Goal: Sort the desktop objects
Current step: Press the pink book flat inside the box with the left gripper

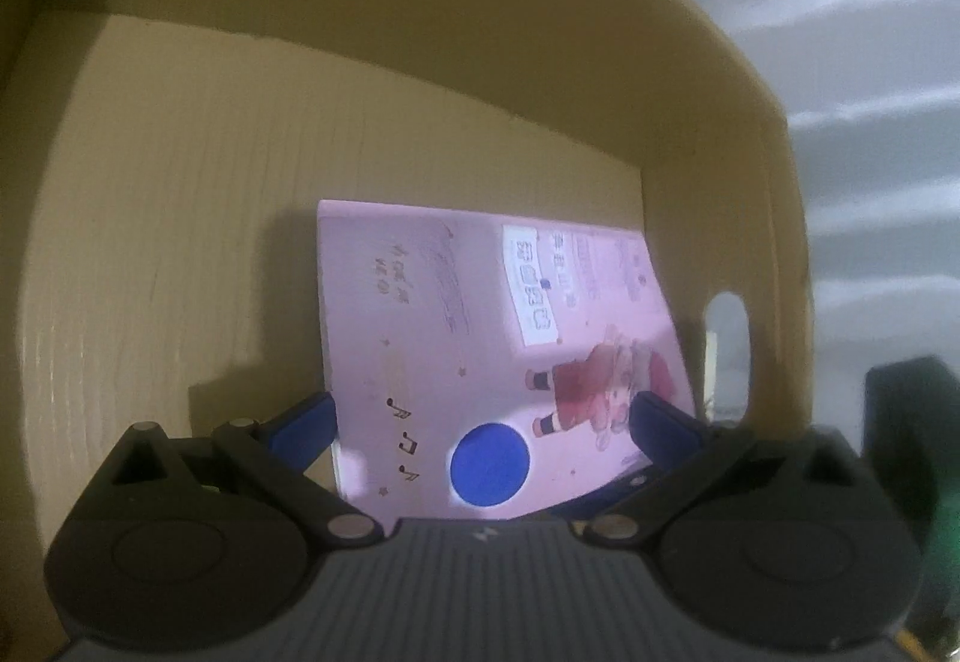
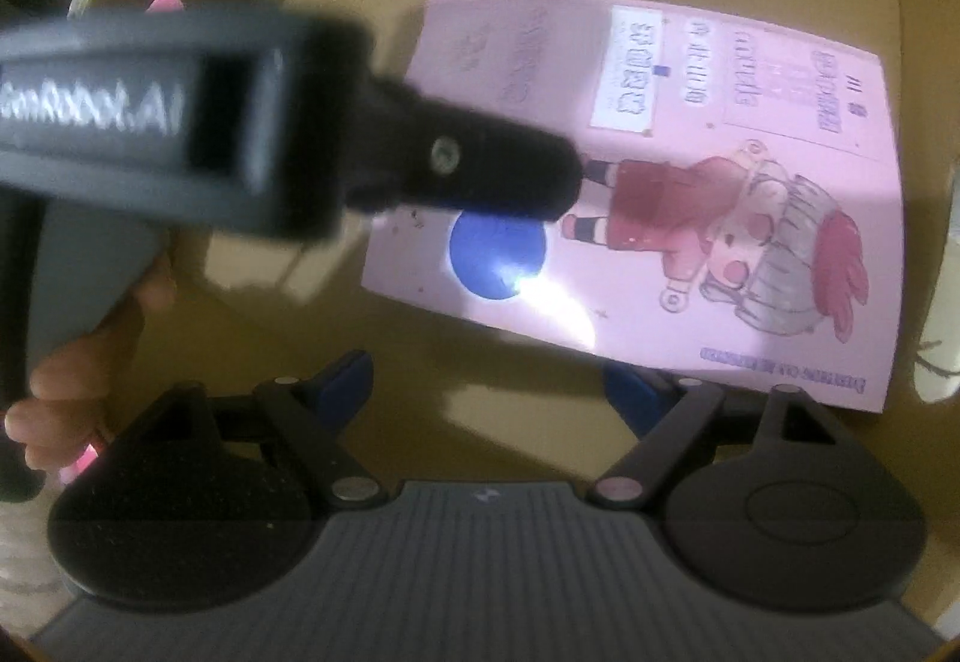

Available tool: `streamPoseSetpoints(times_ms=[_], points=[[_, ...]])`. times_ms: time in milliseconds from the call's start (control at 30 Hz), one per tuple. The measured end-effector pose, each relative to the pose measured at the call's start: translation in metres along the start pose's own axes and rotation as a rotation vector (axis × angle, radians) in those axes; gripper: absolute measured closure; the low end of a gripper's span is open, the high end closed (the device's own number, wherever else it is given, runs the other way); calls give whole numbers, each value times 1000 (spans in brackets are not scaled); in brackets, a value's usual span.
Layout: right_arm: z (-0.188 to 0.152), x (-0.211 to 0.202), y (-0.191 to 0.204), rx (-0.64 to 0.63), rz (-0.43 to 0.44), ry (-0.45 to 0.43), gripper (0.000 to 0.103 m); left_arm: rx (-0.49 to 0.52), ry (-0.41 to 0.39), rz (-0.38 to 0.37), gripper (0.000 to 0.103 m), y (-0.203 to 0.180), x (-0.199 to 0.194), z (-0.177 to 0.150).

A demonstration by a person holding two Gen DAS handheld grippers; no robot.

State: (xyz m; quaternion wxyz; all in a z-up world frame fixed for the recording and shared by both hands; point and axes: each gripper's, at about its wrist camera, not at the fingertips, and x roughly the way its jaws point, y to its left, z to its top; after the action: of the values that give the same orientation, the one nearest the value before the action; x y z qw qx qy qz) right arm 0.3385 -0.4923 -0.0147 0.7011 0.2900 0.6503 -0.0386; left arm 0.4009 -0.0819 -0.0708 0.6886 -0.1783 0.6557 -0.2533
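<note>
The flat pink illustrated notebook (image 1: pixel 504 356) lies in the brown cardboard box (image 1: pixel 180 242), bare floor toward nine o'clock; left gripper (image 1: pixel 483 425) and right gripper (image 2: pixel 489 383) both gape, clasping nothing.

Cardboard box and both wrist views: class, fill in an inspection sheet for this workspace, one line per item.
Surface: cardboard box floor, bare beside the book.
Job's things: pink book lying flat in the box, blue round sticker on its cover.
Clutter: nothing seen.
Grippers: left gripper open, fingers astride the book's near edge; right gripper open, nothing between its fingers.
Cables: nothing seen.
Surroundings: oval handle hole in the box wall; a hand holding the left gripper.
</note>
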Motion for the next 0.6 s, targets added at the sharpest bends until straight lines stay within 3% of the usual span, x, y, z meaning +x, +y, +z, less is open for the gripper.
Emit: streamPoseSetpoints(times_ms=[200,367,600], points=[[-3,-8,-4,40,31,-55,20,-12,-12,-81,0,3,-5,6],[-8,-18,-9,87,53,-119,21,-7,-37,-84,0,2,-11,6],[-16,-35,-25,184,83,-215,31,-37,-87,-94,0,16,-35,-9]])
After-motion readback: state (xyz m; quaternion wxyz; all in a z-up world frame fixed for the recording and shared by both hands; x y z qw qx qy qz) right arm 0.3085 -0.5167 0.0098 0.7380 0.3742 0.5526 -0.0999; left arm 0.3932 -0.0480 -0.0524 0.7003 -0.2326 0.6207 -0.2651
